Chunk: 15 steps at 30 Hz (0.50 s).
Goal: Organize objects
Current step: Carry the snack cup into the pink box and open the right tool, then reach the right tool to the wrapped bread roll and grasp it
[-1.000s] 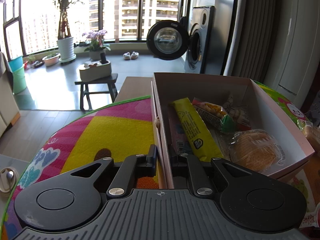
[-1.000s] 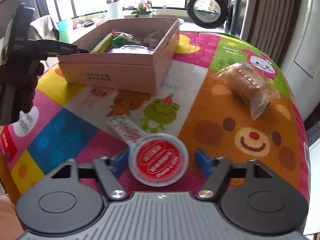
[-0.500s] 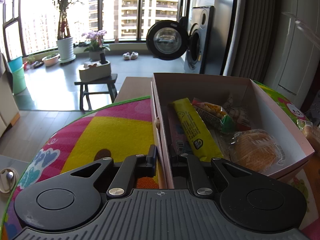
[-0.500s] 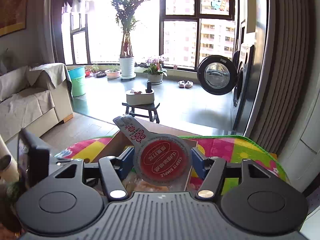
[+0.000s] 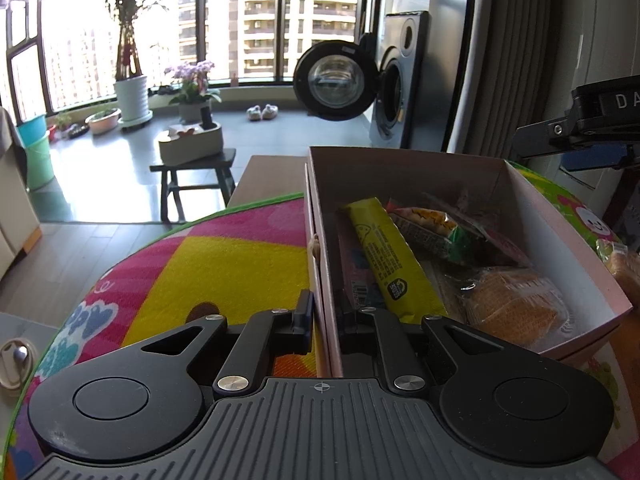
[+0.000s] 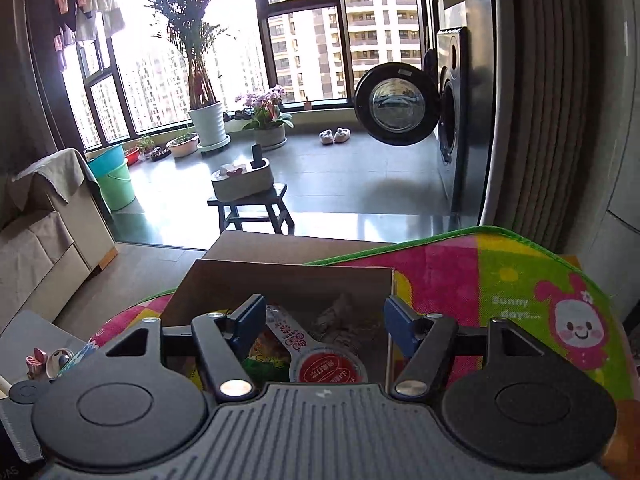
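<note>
A pink cardboard box (image 5: 532, 208) stands on the colourful mat. Inside lie a yellow bar (image 5: 388, 264), an orange and green snack packet (image 5: 432, 228) and a wrapped bun (image 5: 512, 308). My left gripper (image 5: 325, 316) is shut on the box's near left wall. My right gripper (image 6: 326, 322) hangs open over the box (image 6: 288, 276). Below its spread fingers a red-lidded sauce cup (image 6: 328, 368) rests on the snacks, touching neither pad. The left wrist view shows the right gripper's blue pad (image 5: 592, 158) above the box's far right corner.
A second wrapped bun (image 5: 624, 268) lies on the mat (image 5: 224, 264) outside the box, at the right. Beyond the round table are a dark stool (image 6: 256, 208), a washing machine with its door open (image 6: 400, 104), potted plants and a sofa (image 6: 36, 248).
My right gripper lifted the sauce cup off the mat, carried it over the box and opened; the cup now lies in the box. The left gripper has kept its hold.
</note>
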Motion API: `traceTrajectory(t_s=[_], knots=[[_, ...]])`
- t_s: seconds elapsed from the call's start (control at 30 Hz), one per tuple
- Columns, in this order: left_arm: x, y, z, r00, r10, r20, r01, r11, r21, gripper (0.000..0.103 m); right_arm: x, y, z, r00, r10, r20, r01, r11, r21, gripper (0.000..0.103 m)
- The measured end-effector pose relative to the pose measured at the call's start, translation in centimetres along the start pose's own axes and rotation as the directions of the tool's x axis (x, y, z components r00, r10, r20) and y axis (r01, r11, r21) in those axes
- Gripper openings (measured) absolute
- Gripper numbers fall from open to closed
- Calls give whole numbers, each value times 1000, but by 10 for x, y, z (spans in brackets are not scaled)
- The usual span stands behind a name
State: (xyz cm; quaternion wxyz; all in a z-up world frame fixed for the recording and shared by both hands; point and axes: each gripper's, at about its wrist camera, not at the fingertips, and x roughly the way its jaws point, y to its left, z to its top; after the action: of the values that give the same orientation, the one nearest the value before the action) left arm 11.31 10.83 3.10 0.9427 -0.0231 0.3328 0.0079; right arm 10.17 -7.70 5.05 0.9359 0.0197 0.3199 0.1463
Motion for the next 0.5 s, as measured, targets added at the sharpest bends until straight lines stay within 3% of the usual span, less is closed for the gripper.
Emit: traceTrajectory(t_s=[0.17,0.3,0.5], knots=[[2,-3,2,1000,-8,0,8,1000,12,13,-11,-43,-1,997,-83,10,82,996,42,72],[2,-4,2,1000,-14,0,14,1000,9,13,-13,-99,-11,978,-205,-31,207,972,114,73],[1,-5,2,1000,-14,0,14,1000,10,13,-22,-180,-44,910,-404,-96,416,885,209,73]])
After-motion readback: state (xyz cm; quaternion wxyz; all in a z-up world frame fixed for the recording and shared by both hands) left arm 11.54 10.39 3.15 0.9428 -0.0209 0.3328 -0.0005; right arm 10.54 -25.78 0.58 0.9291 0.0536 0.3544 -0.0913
